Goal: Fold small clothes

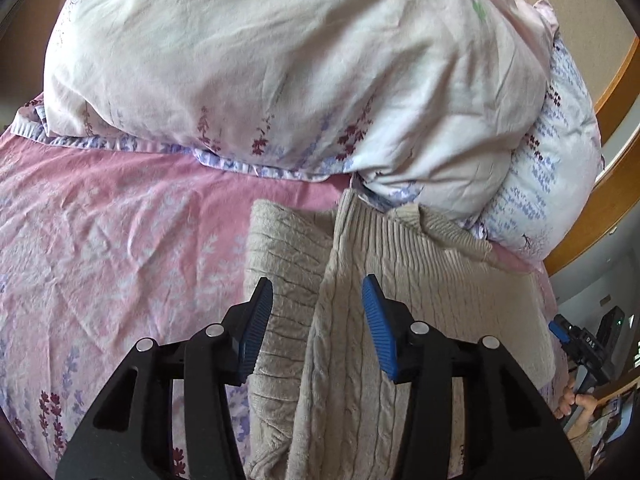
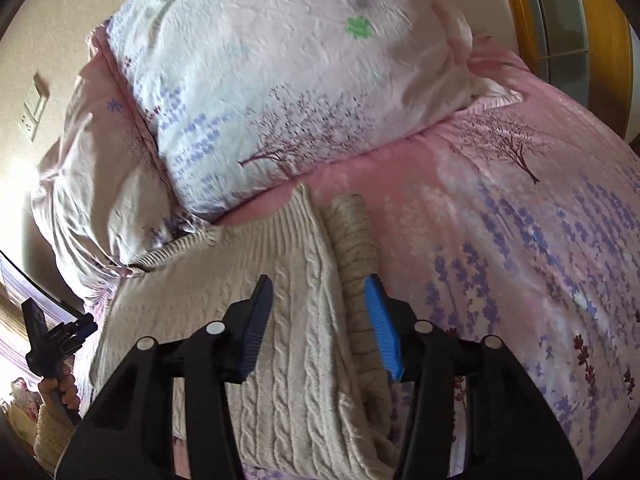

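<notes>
The sweater [image 1: 352, 320] lies part-folded on the bed [image 1: 100, 240] below the pillows [image 1: 260, 72]; both grippers, left [image 1: 318, 294] and right [image 2: 319, 294], hover spread and empty, so next likely comes gripping an edge.

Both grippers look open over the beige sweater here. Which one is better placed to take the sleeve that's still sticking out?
Right, probably. The right gripper has open jaws straddling the sweater's edge beside the sleeve. The left gripper, also open, hovers over the folded-in side.
</notes>
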`<action>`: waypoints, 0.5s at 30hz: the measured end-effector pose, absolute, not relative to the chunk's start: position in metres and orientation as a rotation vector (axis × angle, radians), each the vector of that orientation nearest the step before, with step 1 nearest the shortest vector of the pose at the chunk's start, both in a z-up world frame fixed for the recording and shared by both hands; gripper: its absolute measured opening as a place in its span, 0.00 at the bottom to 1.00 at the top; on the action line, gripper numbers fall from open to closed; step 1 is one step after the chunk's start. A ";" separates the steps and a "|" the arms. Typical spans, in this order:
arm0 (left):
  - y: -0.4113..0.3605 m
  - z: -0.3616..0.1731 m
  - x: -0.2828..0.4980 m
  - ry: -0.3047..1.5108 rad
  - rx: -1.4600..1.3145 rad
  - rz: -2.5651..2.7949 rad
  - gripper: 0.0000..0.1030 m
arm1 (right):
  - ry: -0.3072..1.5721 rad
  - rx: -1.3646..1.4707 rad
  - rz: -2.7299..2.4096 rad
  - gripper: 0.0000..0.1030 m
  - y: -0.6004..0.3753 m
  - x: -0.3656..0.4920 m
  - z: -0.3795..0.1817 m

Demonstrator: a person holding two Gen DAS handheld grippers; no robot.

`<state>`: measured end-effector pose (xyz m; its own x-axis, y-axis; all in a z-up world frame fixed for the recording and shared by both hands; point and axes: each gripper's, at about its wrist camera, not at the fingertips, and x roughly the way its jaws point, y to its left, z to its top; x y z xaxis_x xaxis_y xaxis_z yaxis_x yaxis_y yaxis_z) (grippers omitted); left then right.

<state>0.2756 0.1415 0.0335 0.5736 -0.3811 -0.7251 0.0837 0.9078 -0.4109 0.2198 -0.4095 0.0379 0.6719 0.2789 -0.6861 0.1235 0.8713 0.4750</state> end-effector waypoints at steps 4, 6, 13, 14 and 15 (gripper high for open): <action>0.127 0.028 0.284 0.957 -0.314 -0.262 0.46 | 0.846 0.468 0.097 0.46 -0.399 0.236 0.039; 0.123 0.025 0.288 0.965 -0.291 -0.250 0.46 | 0.870 0.419 0.087 0.46 -0.392 0.246 0.036; 0.110 0.018 0.290 0.955 -0.226 -0.217 0.29 | 0.895 0.343 0.103 0.11 -0.379 0.251 0.024; 0.108 0.018 0.289 0.948 -0.222 -0.214 0.19 | 0.880 0.338 0.109 0.09 -0.378 0.250 0.026; 0.107 0.019 0.289 0.942 -0.222 -0.217 0.15 | 0.865 0.331 0.105 0.08 -0.377 0.248 0.029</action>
<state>0.2889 0.1072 0.0192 0.5702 -0.2794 -0.7725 0.0869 0.9556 -0.2815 0.2483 -0.3772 0.0286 0.6474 0.2232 -0.7287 0.0432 0.9439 0.3274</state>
